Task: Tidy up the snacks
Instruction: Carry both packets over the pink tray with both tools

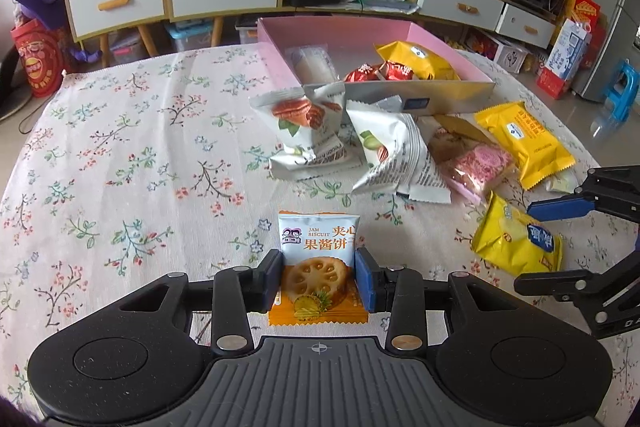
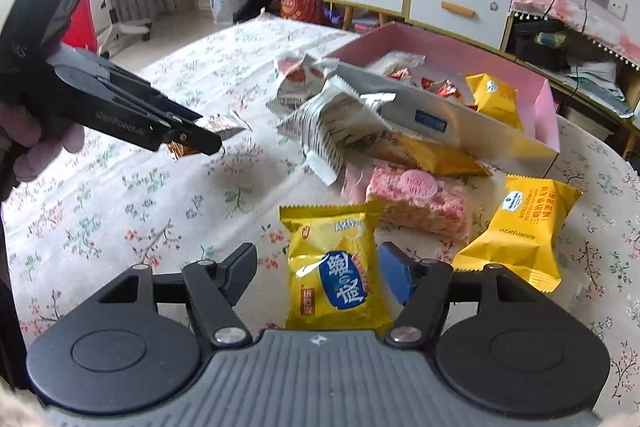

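Observation:
My left gripper [image 1: 319, 275] is shut on a jam biscuit packet [image 1: 318, 251], blue-white on top and orange below, held above the floral tablecloth; it also shows in the right wrist view [image 2: 202, 139] with the packet [image 2: 222, 125] sticking out. My right gripper [image 2: 318, 277] is open around a yellow cracker packet [image 2: 336, 275] lying on the cloth; its fingers do not press it. That packet shows in the left wrist view [image 1: 516, 241] beside the right gripper [image 1: 560, 247]. A pink open box [image 1: 280, 47] at the back holds several snacks.
Loose snacks lie before the box: two white nut packets [image 1: 308, 131], a pink rice bar [image 2: 416, 199], yellow cake packets [image 2: 524, 227]. The box's silver front wall [image 2: 440, 123] stands behind them. Cabinets and clutter stand beyond the table.

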A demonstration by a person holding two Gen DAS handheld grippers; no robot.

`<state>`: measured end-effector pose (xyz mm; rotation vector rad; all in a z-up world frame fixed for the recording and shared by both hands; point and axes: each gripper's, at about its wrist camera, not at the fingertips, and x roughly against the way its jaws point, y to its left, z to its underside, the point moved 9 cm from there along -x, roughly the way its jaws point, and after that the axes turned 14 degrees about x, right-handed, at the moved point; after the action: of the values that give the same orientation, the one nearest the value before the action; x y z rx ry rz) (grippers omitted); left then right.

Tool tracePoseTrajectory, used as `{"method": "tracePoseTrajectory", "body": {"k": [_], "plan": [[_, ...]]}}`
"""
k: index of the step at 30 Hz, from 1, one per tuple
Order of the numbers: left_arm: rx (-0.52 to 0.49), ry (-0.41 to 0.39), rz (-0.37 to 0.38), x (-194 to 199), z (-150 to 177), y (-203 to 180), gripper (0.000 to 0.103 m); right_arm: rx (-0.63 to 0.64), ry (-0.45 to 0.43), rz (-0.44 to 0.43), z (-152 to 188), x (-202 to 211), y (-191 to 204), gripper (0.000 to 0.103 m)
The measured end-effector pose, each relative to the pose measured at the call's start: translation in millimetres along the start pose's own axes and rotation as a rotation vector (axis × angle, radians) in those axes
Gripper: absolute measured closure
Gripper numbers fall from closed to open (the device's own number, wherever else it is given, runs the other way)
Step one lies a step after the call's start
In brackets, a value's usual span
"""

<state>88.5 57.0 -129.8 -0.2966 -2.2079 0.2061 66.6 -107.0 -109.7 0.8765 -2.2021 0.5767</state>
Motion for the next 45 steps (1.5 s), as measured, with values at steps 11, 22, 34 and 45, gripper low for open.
{"method": "tracePoseTrajectory", "body": {"k": [11,22,34,45], "plan": [[0.011,0.0,0.013,4,-3,-5,0.067,0.024,0.052,0.029,8,-8,1,0.056],[0.047,-0.079,0.076,24,-41,-28,0.067,-0.141,-0.129,0.0,-34,27,-25,0.056],[0.113,-0.159,0.085,-6,-96,-63,0.067,-0.288,-0.188,0.155,-60,12,-91,0.056],[0.154,-0.172,0.044,-52,-133,-79,0.067,-0.478,-0.178,0.256,-39,-5,-149,0.056]]}}
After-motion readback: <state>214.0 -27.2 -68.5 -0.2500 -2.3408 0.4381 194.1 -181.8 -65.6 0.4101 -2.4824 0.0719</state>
